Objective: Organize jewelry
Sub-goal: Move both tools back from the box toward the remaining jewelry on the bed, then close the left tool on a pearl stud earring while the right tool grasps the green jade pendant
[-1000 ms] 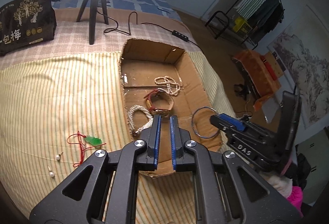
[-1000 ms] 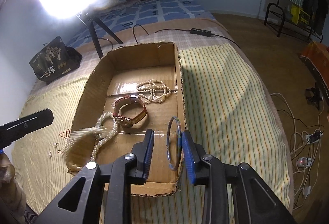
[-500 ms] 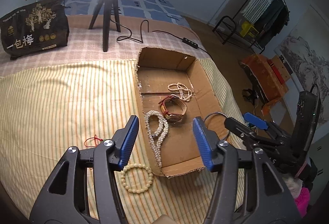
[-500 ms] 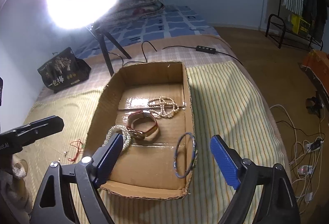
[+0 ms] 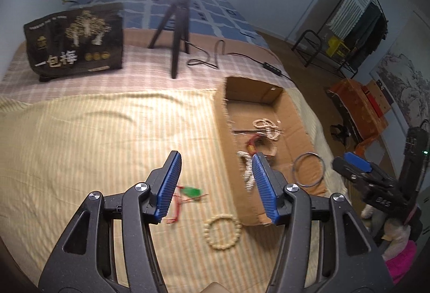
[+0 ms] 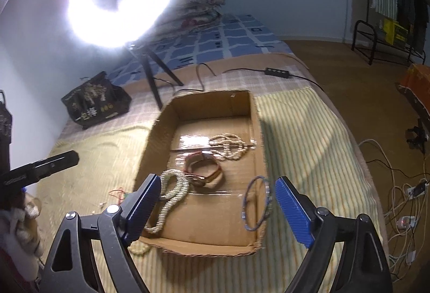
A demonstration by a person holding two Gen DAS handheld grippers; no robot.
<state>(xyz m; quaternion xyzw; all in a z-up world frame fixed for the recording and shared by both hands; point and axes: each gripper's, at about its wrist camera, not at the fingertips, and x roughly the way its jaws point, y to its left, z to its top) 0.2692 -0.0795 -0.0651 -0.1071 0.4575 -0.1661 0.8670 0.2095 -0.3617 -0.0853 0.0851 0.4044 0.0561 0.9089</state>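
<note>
A shallow cardboard box (image 6: 258, 131) on the striped bedspread holds a pearl necklace (image 6: 174, 190), a brown watch (image 6: 204, 172), a beaded strand (image 6: 228, 145) and a thin blue bangle (image 6: 255, 204) leaning on its right wall. On the bedspread left of the box lie a cream bead bracelet (image 5: 221, 231) and a red cord with a green pendant (image 5: 188, 192). My left gripper (image 5: 215, 185) is open and empty above them. My right gripper (image 6: 215, 209) is open and empty over the box's near end; it also shows in the left wrist view (image 5: 357, 166).
A ring light on a tripod (image 5: 177, 32) and a black bag (image 5: 75, 43) stand at the far side of the bed. A cable with a switch (image 6: 276, 71) trails behind the box. The bed edge and floor cables (image 6: 403, 199) lie to the right.
Both grippers opened and pulled back. The right one let go of the blue bangle, which now leans inside the box. The left one swung left over the bracelet and cord.
</note>
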